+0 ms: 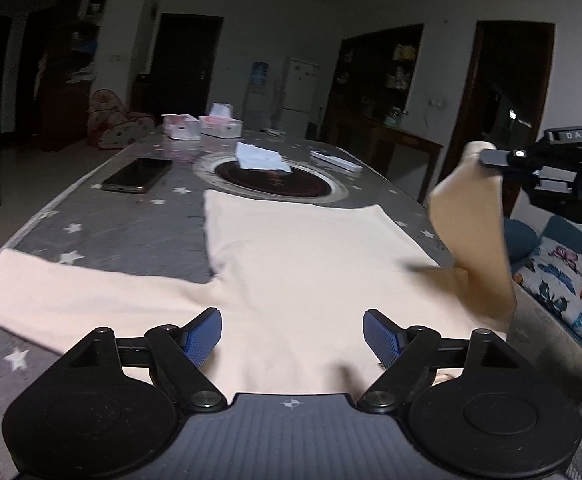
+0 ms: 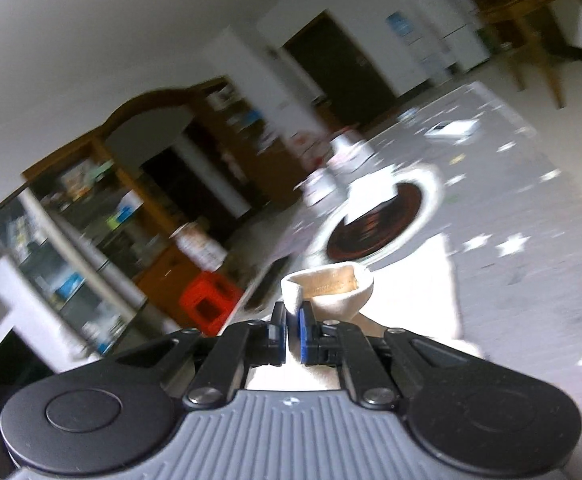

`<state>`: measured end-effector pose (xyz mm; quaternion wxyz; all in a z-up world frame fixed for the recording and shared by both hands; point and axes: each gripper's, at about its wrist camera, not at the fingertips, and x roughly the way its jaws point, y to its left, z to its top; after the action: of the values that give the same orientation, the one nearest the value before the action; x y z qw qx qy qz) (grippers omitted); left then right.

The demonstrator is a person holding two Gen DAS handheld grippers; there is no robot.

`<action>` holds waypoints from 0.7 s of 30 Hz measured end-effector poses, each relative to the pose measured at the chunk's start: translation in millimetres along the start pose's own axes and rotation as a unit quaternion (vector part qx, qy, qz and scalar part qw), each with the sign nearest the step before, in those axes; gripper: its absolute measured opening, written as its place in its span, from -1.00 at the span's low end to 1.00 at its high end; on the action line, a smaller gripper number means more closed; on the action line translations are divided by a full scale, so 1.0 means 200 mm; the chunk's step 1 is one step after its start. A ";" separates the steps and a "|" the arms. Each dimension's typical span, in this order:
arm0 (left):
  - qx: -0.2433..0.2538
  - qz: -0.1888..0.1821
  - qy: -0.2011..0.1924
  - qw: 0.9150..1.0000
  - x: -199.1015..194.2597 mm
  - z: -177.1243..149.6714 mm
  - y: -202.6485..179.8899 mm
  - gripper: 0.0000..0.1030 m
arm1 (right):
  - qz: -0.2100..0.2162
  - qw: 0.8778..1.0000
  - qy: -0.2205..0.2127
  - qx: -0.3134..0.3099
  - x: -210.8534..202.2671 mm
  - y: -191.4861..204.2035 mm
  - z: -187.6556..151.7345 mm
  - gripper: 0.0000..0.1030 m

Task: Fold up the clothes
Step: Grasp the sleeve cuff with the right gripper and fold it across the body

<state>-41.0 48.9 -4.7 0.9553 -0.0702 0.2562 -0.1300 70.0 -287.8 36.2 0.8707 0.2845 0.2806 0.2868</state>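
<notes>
Here the right gripper [image 2: 292, 330] pinches the shirt's [image 1: 311, 264] sleeve cuff [image 2: 327, 284], while the left gripper [image 1: 292, 334] gapes wide, empty.

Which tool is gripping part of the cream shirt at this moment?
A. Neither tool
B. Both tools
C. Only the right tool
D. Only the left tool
C: the right tool is shut on the raised sleeve of the cream shirt, while the left tool hangs open above the fabric.

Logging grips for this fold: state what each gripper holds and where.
Right gripper pinches the cream shirt by its sleeve cuff, lifted off the table. Left gripper is open, holding nothing.
</notes>
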 end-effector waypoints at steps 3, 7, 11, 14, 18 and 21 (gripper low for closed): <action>-0.007 0.005 -0.002 1.000 -0.03 -0.01 0.04 0.57 | 0.021 0.999 0.030 -0.003 0.14 0.09 -0.06 -0.90; -0.017 0.010 -0.004 1.000 -0.05 -0.03 0.08 0.57 | 0.042 0.997 0.068 -0.002 0.29 0.18 -0.16 -0.90; -0.023 0.011 -0.004 1.000 -0.06 -0.04 0.10 0.57 | 0.041 0.995 0.091 0.001 0.39 0.21 -0.26 -0.89; -0.021 0.008 -0.003 1.000 -0.06 -0.04 0.10 0.57 | 0.041 0.993 0.110 0.001 0.44 0.22 -0.32 -0.81; -0.019 0.009 -0.001 1.000 -0.05 -0.04 0.09 0.57 | 0.024 0.992 0.123 -0.030 0.43 0.24 -0.38 -0.51; -0.017 0.010 -0.001 1.000 -0.04 -0.03 0.09 0.58 | -0.012 0.991 0.120 -0.061 0.35 0.21 -0.40 -0.31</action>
<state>-47.0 67.1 -9.7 0.9555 -0.0840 0.2579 -0.1157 51.9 -186.1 -13.1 0.8497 0.1916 0.3682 0.3252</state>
